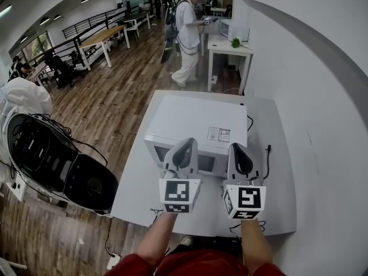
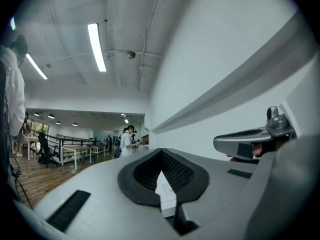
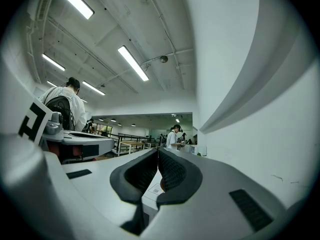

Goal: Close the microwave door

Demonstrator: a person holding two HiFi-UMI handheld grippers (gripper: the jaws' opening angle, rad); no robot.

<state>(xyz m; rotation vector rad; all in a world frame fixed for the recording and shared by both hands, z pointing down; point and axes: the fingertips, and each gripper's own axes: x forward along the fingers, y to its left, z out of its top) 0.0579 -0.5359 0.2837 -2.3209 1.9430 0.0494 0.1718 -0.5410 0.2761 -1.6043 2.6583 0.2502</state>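
Observation:
A white microwave (image 1: 195, 122) stands on a white table (image 1: 270, 200) against the wall, and its front door looks flush with the body. My left gripper (image 1: 185, 145) and right gripper (image 1: 238, 150) hover side by side just in front of and over the door's top edge. Both are shut with nothing between the pads. In the left gripper view the left gripper (image 2: 161, 151) has its jaws closed to a point, and the microwave top (image 2: 166, 191) shows in the gap below. The right gripper view shows the right gripper (image 3: 158, 151) the same way over the microwave top (image 3: 154, 189).
A black chair (image 1: 52, 160) with cables stands on the wood floor left of the table. A person in white (image 1: 187, 33) stands beyond at another white desk (image 1: 230, 48). The white wall (image 1: 322, 96) runs along the right. A black cable (image 1: 266, 154) lies right of the microwave.

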